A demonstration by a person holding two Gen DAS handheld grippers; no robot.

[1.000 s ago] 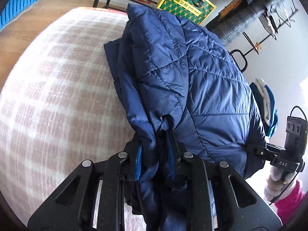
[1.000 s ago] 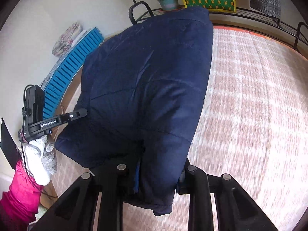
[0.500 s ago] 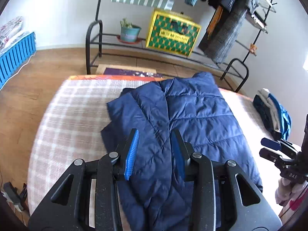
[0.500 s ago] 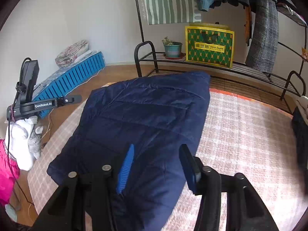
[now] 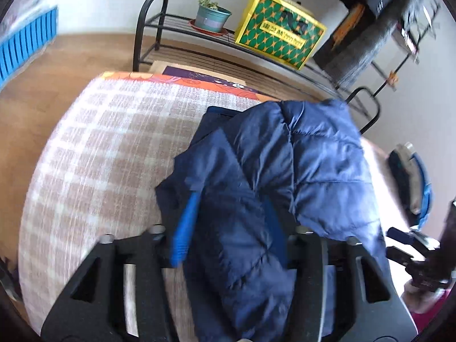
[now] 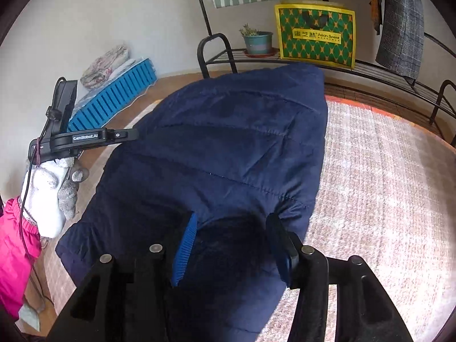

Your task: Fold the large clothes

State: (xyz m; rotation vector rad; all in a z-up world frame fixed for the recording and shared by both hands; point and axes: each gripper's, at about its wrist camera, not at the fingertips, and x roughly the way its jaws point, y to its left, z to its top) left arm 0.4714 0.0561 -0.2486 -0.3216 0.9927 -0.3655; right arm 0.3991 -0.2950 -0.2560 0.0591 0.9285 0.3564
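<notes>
A navy quilted jacket lies folded on the bed's pink-and-white checked cover. My left gripper hovers over the jacket's near end. Its jaws are opening and the blue pads stand apart from the fabric that lies beneath and between them. In the right wrist view the same jacket stretches away. My right gripper is over its near corner, jaws opening, pads clear of the cloth. The left gripper's body shows at the left, held by a white-gloved hand.
Beyond the bed stands a black metal rack with a potted plant and a green-and-yellow bag; clothes hang above. A blue slatted mat lies on the wooden floor. Folded clothes sit at the bed's right edge.
Both grippers let go of the jacket's edge and opened wider. Both drew back from it, and the jacket now lies flat on the bed.
</notes>
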